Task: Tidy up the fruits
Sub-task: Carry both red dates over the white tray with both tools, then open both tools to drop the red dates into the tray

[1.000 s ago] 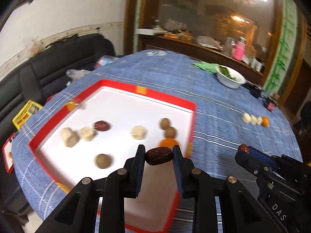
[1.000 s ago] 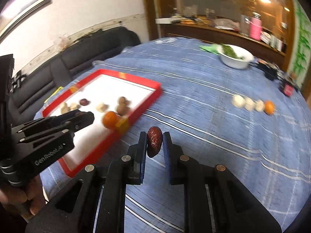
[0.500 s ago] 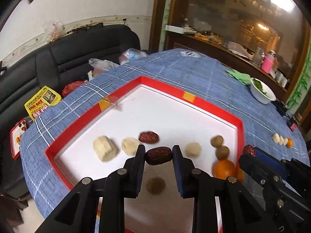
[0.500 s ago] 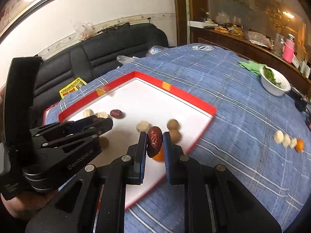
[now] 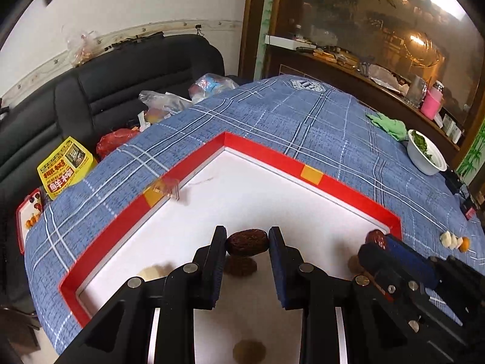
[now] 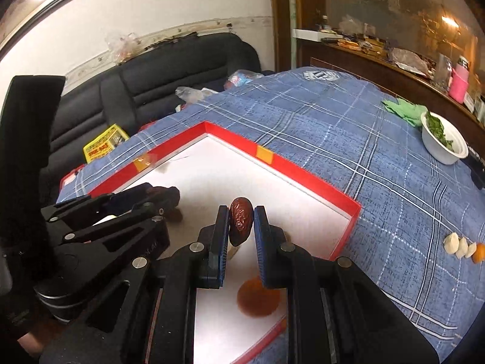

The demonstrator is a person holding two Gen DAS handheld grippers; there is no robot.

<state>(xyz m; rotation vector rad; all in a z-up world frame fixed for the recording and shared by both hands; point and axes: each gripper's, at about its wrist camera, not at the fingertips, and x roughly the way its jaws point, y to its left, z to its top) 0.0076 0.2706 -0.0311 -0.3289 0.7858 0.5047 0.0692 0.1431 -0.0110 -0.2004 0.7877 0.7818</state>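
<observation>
A red-rimmed white tray [image 5: 272,157] [image 6: 303,176] lies on the blue plaid tablecloth. My left gripper [image 5: 247,242] is shut on a dark red date [image 5: 248,242], held crosswise above the tray floor. My right gripper [image 6: 241,221] is shut on another red date [image 6: 240,220], held upright over the tray; it shows at the right of the left wrist view [image 5: 376,238]. Blurred fruits lie in the tray below the fingers: a brown one [image 5: 249,350], a pale one [image 5: 148,273], and an orange one [image 6: 257,298].
A short row of pale pieces and an orange one [image 6: 462,247] [image 5: 454,240] lies on the cloth right of the tray. A white bowl of greens [image 6: 444,142] and a green cloth [image 6: 403,109] sit at the far right. A black sofa with bags [image 5: 121,91] stands beyond the table's left edge.
Both grippers have moved forward and left over the tray, each still holding its date. The fruits in the tray have slid down under the fingers in both views.
</observation>
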